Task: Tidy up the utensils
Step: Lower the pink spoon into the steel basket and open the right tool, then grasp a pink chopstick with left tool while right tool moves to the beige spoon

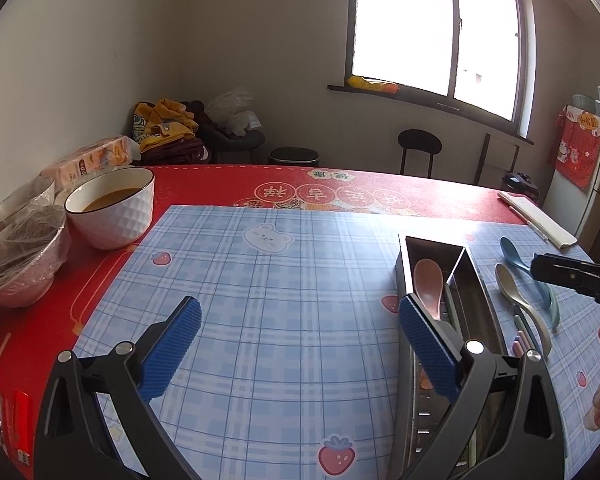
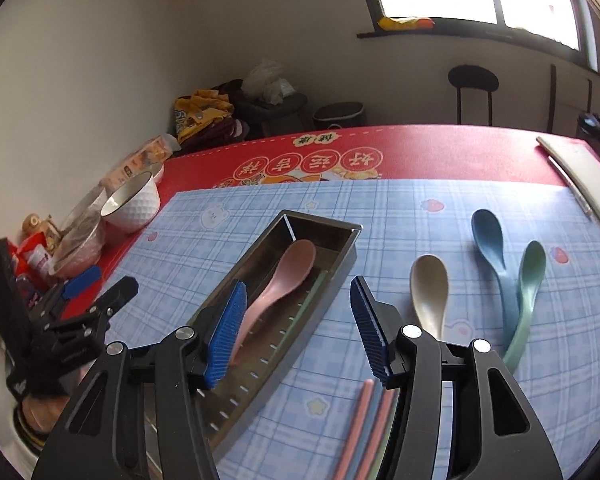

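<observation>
**Spoon drop done, next pick pending**

Left wrist view: left gripper (image 1: 300,344) hangs over the blue mat (image 1: 280,280), fingers spread wide, nothing between them. Its right pad overlaps the near end of the metal tray (image 1: 476,304) in this view; contact can't be confirmed. Pink spoon (image 1: 429,280) lies inside the tray's left compartment. Right gripper (image 1: 568,274) shows only as a black tip at the right edge, above the loose spoons; its jaw state is unreadable here.

Right wrist view: right gripper (image 2: 298,312) has its jaws apart and empty, with the pink spoon (image 2: 284,276) lying free in the tray (image 2: 340,232) below the left pad. Still on the mat: beige spoon (image 2: 430,292), blue spoon (image 2: 490,240), green spoon (image 2: 530,280), and pink chopsticks (image 2: 364,420) near the bottom edge. Blue and green handles cross, touching.

Advice for the step:
- Take the beige spoon next; it lies alone, just beside the tray.
- Grip the handle, not the bowl, pads across the narrow part.
- Leave the blue/green pair until later; lifting one likely drags the other.
- Left gripper could steady the tray's near end during drops.
- Lay each spoon parallel to the pink one, bowl toward the far end.
</observation>
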`<action>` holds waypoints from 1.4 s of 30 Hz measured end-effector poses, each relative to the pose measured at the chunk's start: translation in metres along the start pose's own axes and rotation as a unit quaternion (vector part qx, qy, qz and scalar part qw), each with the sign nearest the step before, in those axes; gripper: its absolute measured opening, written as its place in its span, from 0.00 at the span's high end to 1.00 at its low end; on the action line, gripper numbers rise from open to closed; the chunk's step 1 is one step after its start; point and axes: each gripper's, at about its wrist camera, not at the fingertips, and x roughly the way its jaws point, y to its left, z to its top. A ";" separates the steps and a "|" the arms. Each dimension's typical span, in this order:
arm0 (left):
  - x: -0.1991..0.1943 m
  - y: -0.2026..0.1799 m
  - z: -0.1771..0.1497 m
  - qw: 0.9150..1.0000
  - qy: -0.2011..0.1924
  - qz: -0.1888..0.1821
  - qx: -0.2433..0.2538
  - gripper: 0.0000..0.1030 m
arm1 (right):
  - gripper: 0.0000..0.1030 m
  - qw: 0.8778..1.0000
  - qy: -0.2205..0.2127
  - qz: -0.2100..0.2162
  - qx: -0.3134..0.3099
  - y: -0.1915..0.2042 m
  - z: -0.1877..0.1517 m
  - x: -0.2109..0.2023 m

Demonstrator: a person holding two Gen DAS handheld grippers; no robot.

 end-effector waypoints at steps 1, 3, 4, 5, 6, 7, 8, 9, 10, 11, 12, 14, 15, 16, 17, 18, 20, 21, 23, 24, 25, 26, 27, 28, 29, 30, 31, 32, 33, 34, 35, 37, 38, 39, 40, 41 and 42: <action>0.001 -0.001 -0.001 1.000 0.001 0.001 0.000 0.12 | 0.48 1.000 -0.003 0.001 -0.019 -0.004 -0.005 -0.007; 0.001 -0.001 -0.001 1.000 0.007 0.002 -0.007 0.20 | 0.48 0.999 -0.011 -0.001 -0.035 -0.017 -0.013 -0.021; -0.002 -0.001 -0.001 1.000 0.007 0.004 -0.013 0.24 | 0.48 0.999 -0.018 -0.004 -0.037 -0.024 -0.017 -0.028; -0.007 -0.003 -0.001 1.000 0.005 0.007 -0.016 0.27 | 0.48 0.999 -0.026 -0.006 -0.035 -0.033 -0.021 -0.034; -0.015 -0.007 -0.002 1.000 0.002 0.008 -0.016 0.29 | 0.48 0.999 -0.031 -0.009 -0.032 -0.041 -0.025 -0.040; -0.022 -0.012 -0.005 1.000 0.000 0.007 -0.015 0.30 | 0.48 0.999 -0.035 -0.012 -0.030 -0.049 -0.028 -0.044; -0.030 -0.019 -0.008 1.000 0.001 0.000 -0.015 0.31 | 0.48 0.999 -0.037 -0.017 -0.031 -0.057 -0.032 -0.047; -0.039 -0.026 -0.011 1.000 0.002 -0.010 -0.014 0.33 | 0.48 0.998 -0.039 -0.026 -0.033 -0.063 -0.037 -0.049; -0.048 -0.035 -0.015 1.000 0.003 -0.018 -0.014 0.36 | 0.48 0.998 -0.040 -0.032 -0.035 -0.069 -0.041 -0.050; -0.057 -0.043 -0.019 1.000 0.005 -0.026 -0.014 0.38 | 0.48 0.998 -0.042 -0.032 -0.034 -0.075 -0.044 -0.051; -0.065 -0.054 -0.024 0.999 0.007 -0.037 -0.012 0.38 | 0.48 0.998 -0.043 -0.033 -0.029 -0.081 -0.047 -0.051; -0.077 -0.076 -0.031 0.998 0.014 -0.055 -0.002 0.44 | 0.48 0.998 -0.045 -0.035 -0.021 -0.089 -0.052 -0.050; -0.082 -0.087 -0.034 0.998 0.016 -0.063 0.003 0.45 | 0.48 0.998 -0.045 -0.038 -0.018 -0.094 -0.053 -0.050; -0.087 -0.098 -0.036 0.997 0.018 -0.069 0.009 0.47 | 0.48 0.998 -0.043 -0.044 -0.017 -0.098 -0.055 -0.049; -0.089 -0.108 -0.037 0.997 0.020 -0.073 0.014 0.49 | 0.48 0.998 -0.041 -0.052 -0.017 -0.101 -0.055 -0.048; -0.092 -0.119 -0.039 0.997 0.022 -0.077 0.023 0.51 | 0.48 0.997 -0.039 -0.058 -0.016 -0.102 -0.056 -0.048; -0.090 -0.139 -0.042 0.995 0.035 -0.082 0.042 0.60 | 0.48 0.997 -0.038 -0.061 -0.011 -0.104 -0.057 -0.048; -0.088 -0.148 -0.045 0.994 0.045 -0.087 0.049 0.61 | 0.48 0.998 -0.038 -0.058 -0.013 -0.104 -0.058 -0.048; -0.083 -0.163 -0.051 0.992 0.066 -0.089 0.059 0.63 | 0.49 0.997 -0.037 -0.059 -0.021 -0.100 -0.061 -0.048; -0.079 -0.169 -0.054 0.991 0.079 -0.091 0.061 0.63 | 0.49 0.997 -0.037 -0.057 -0.025 -0.098 -0.062 -0.048; -0.075 -0.174 -0.057 0.989 0.091 -0.093 0.064 0.65 | 0.49 0.997 -0.038 -0.054 -0.028 -0.097 -0.062 -0.049; -0.071 -0.181 -0.060 0.988 0.103 -0.094 0.067 0.67 | 0.49 0.997 -0.041 -0.053 -0.028 -0.096 -0.063 -0.050; -0.067 -0.186 -0.063 0.987 0.112 -0.094 0.073 0.68 | 0.49 0.997 -0.043 -0.052 -0.023 -0.097 -0.064 -0.051; -0.063 -0.192 -0.067 0.985 0.119 -0.091 0.080 0.71 | 0.49 0.998 -0.045 -0.050 -0.018 -0.099 -0.064 -0.052; -0.060 -0.197 -0.070 0.985 0.125 -0.086 0.088 0.71 | 0.48 0.998 -0.047 -0.048 -0.013 -0.101 -0.065 -0.053; -0.056 -0.201 -0.072 0.984 0.130 -0.079 0.093 0.71 | 0.48 0.998 -0.049 -0.046 -0.008 -0.103 -0.065 -0.054; -0.051 -0.203 -0.074 0.983 0.137 -0.072 0.096 0.71 | 0.48 0.998 -0.051 -0.044 -0.004 -0.104 -0.065 -0.055; -0.046 -0.205 -0.076 0.983 0.144 -0.067 0.096 0.71 | 0.48 0.998 -0.052 -0.044 0.000 -0.106 -0.065 -0.056; -0.041 -0.206 -0.078 0.982 0.151 -0.062 0.096 0.71 | 0.48 0.998 -0.054 -0.044 0.001 -0.106 -0.065 -0.056; -0.037 -0.207 -0.080 0.981 0.158 -0.058 0.095 0.71 | 0.49 0.998 -0.055 -0.044 0.001 -0.106 -0.065 -0.057; -0.033 -0.208 -0.082 0.980 0.164 -0.057 0.095 0.71 | 0.49 0.997 -0.056 -0.043 0.001 -0.106 -0.065 -0.057; -0.027 -0.212 -0.086 0.978 0.174 -0.055 0.098 0.71 | 0.49 0.997 -0.056 -0.043 -0.001 -0.105 -0.066 -0.058; -0.024 -0.213 -0.088 0.977 0.179 -0.057 0.099 0.73 | 0.49 0.998 -0.056 -0.041 0.000 -0.105 -0.066 -0.058; -0.024 -0.215 -0.088 0.978 0.176 -0.058 0.101 0.73 | 0.49 0.998 -0.054 -0.041 0.001 -0.105 -0.066 -0.058; -0.024 -0.216 -0.087 0.977 0.176 -0.056 0.105 0.75 | 0.49 0.998 -0.054 -0.041 0.002 -0.105 -0.066 -0.058; -0.024 -0.217 -0.087 0.977 0.177 -0.056 0.106 0.77 | 0.49 0.998 -0.054 -0.040 0.004 -0.106 -0.065 -0.058; -0.025 -0.217 -0.087 0.977 0.176 -0.055 0.106 0.78 | 0.49 0.998 -0.054 -0.039 0.006 -0.107 -0.065 -0.058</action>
